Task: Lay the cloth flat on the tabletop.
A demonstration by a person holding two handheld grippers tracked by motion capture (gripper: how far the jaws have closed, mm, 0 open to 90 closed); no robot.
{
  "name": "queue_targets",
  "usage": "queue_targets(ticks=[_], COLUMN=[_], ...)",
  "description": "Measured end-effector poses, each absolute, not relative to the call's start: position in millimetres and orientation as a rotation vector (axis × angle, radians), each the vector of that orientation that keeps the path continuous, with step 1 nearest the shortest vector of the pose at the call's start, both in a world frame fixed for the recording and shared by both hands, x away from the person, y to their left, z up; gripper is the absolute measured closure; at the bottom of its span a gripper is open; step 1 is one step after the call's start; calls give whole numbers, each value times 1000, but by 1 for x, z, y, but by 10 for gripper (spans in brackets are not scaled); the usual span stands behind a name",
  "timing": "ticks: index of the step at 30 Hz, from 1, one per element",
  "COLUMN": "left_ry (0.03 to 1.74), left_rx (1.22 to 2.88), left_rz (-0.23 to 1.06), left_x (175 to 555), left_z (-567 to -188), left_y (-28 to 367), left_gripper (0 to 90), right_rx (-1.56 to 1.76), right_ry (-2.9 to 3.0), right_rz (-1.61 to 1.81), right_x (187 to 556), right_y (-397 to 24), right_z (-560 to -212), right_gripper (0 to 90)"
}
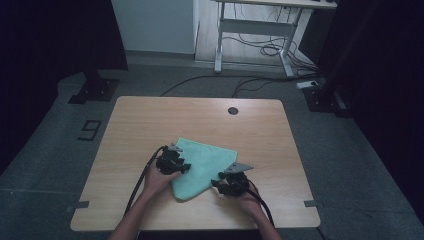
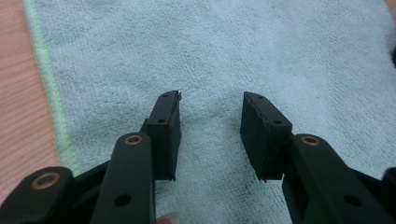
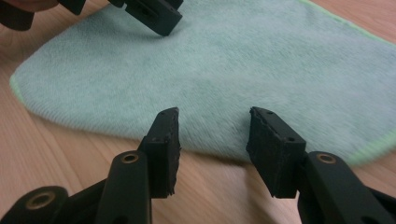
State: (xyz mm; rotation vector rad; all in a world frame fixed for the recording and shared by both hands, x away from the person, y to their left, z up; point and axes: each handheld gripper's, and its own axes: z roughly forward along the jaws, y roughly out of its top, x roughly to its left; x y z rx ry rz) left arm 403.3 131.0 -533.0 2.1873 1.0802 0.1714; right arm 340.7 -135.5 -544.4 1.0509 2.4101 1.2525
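Soft mint-green terry cloth (image 1: 205,167), folded with a rounded corner toward the person, lies flat on the light wooden counter (image 1: 150,125), on its near half just short of the front edge. Left claw (image 1: 173,163) sits over the cloth's left side, jaws wide apart, nothing between them; in the left gripper view the cloth (image 2: 233,56) fills the space under the jaws, its green stitched hem (image 2: 51,93) off to the left. Right claw (image 1: 231,183) is just beside the cloth's right edge, over bare wood, jaws also wide and empty, pointing at the near fold in the right gripper view (image 3: 233,70). Cloth looks light, limp, grippy pile, not fragile; it will sag and drape when lifted. Best hold is probably a pinch on the hem or a corner, not the flat middle.
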Motion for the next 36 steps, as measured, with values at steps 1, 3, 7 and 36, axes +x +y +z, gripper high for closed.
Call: queue_targets(ticks=[1,3,7,36], left_ry=[1080,1093,1095,1116], left_rx=[2187,2188,2214,2146], left_rz=[171,154,144,176], left_x=[403,402,392,377], left_z=[-533,-532,-530,-535], left_y=[131,131,129,133], left_gripper=[574,566,544,526], right_rx=[1051,1052,1096,1272], right_ry=[2410,2416,2415,2381], right_rz=[1252,1236,1221,1148], right_x=[341,345,361,377], right_y=[-136,-132,-135,-153], right_z=[-544,-545,-549,-544], right_gripper=[527,521,524,628])
